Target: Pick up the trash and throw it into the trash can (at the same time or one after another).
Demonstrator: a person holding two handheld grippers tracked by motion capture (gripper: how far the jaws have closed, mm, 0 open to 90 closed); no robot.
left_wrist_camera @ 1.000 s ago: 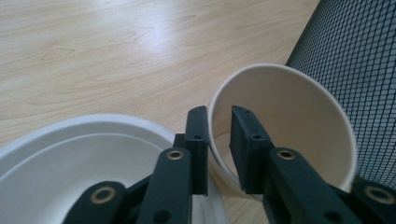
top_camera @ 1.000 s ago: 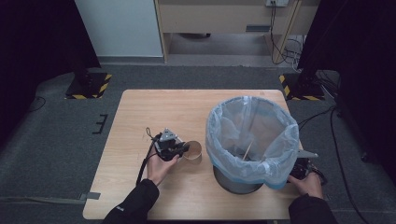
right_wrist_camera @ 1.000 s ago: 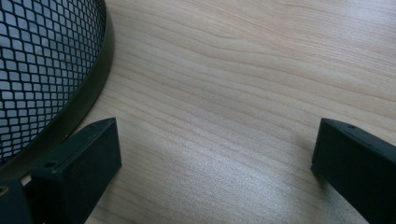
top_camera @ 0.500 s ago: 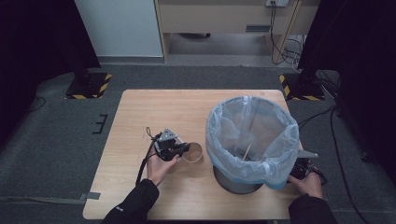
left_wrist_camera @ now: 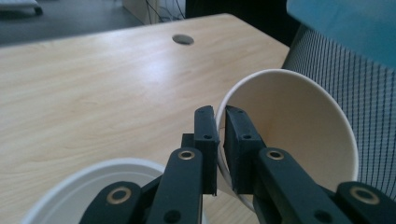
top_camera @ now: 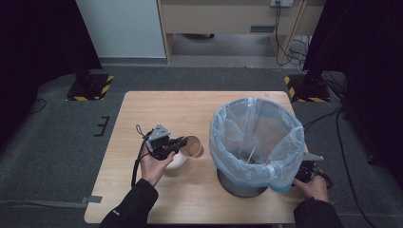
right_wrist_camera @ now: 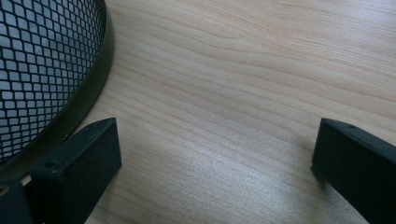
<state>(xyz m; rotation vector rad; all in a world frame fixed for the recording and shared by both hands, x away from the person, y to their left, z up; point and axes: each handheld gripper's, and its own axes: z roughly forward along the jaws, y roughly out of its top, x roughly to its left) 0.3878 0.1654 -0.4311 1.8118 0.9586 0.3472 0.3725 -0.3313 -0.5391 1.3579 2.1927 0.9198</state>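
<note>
Right now your left tool [top_camera: 179, 142] is pinched shut on the rim of a paper cup [top_camera: 192, 146], one jaw inside the wall and one outside, as the left gripper view shows [left_wrist_camera: 219, 140]. The paper cup [left_wrist_camera: 289, 135] lies tipped on its side, its long axis pointing toward three o'clock in the high view, mouth facing the bin. Just below the tool sits a white bowl [top_camera: 175, 161], resting on the tabletop [top_camera: 190, 109]. The lined mesh bin [top_camera: 256, 137] stands at three o'clock from the cup, very near but apart, its rim higher than the cup. Judging from this, the cup must rise and travel toward three o'clock to clear that rim. Your right tool [top_camera: 309, 173] rests at the bin's five o'clock, jaws spread wide and empty over bare wood [right_wrist_camera: 219, 140].
</note>
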